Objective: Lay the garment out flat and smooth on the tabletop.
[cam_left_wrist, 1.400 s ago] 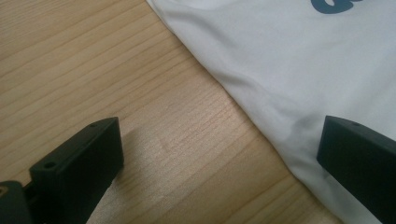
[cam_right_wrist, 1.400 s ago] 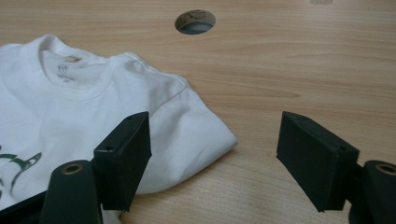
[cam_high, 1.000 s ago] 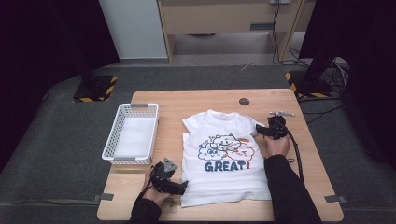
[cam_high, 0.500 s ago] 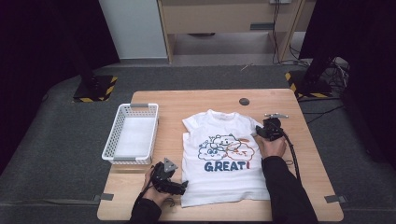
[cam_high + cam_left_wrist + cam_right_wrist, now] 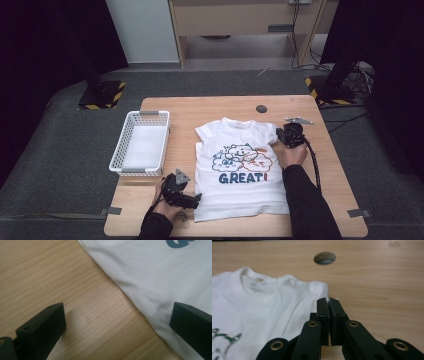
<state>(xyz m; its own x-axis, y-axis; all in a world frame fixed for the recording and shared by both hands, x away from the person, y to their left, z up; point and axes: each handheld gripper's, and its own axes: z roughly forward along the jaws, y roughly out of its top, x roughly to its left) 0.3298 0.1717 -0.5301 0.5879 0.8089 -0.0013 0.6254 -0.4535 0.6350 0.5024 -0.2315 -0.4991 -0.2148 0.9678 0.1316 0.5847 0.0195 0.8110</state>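
A white T-shirt (image 5: 240, 167) lies flat, print side up, on a wooden table (image 5: 210, 107), its collar toward the far edge and its hem toward the person. The right gripper (image 5: 291, 136) sits at the shirt's right sleeve; its jaws have just been closing and now meet on the sleeve's edge, a sliver of white cloth pinched between their tips (seen in the right gripper view, (image 5: 328, 300)). The left gripper (image 5: 186, 200) rests low at the shirt's near left corner, jaws wide apart: one over bare wood, the other over the hem, neither pressing the cloth (left gripper view, (image 5: 117, 322)). A white basket (image 5: 142, 146) stands to the left of the shirt, well apart from it. A round grommet (image 5: 261, 108) is set in the table beyond the collar, and a grey plate (image 5: 298, 120) lies just beyond the right gripper.
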